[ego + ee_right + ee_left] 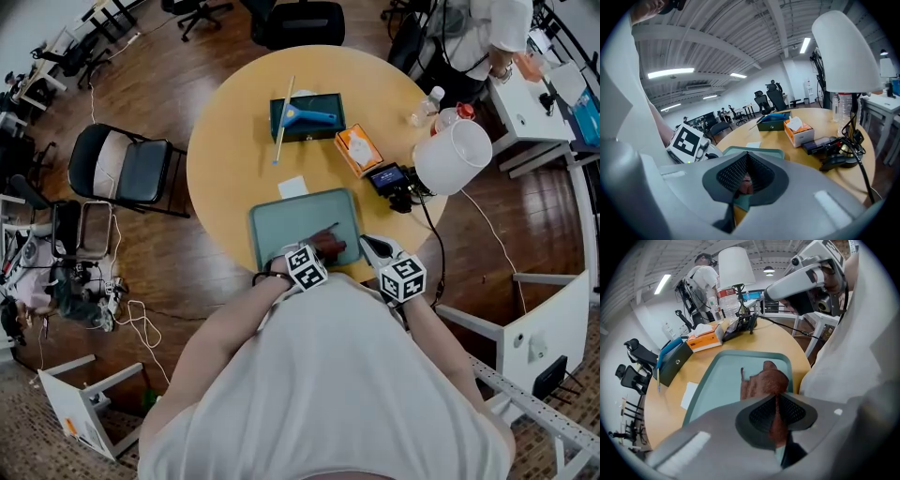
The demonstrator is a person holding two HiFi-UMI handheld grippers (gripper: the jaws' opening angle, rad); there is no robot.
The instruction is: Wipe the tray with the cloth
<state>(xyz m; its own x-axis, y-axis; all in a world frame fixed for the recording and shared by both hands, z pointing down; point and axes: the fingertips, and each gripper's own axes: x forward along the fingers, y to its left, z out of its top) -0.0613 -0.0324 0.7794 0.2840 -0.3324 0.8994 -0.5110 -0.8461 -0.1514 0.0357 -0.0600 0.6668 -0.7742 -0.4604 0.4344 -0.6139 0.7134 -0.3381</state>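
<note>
The tray (281, 220) lies on the round table (225, 150), at the edge nearest the person. The cloth (330, 246), brown and crumpled, lies on the tray's near right part.

Left gripper (317, 253): jaws closed on the cloth. In the left gripper view the cloth (765, 383) runs from between the pads out onto the tray floor (717, 380), where it rests bunched near the right rim.

Right gripper (373, 248): positioned at the tray's near right corner, just beside the left gripper. In the right gripper view its jaws (746, 180) stand close together with the teal tray rim (759, 151) between them. A patch of the cloth shows in the narrow gap beyond.

Farther back on the table:
- a white note (292, 187) just beyond the tray's far rim;
- a dark box (306, 117) with a blue tool on top;
- an orange tissue box (358, 148);
- a lamp (453, 157) with a white shade, at the right edge.
</note>
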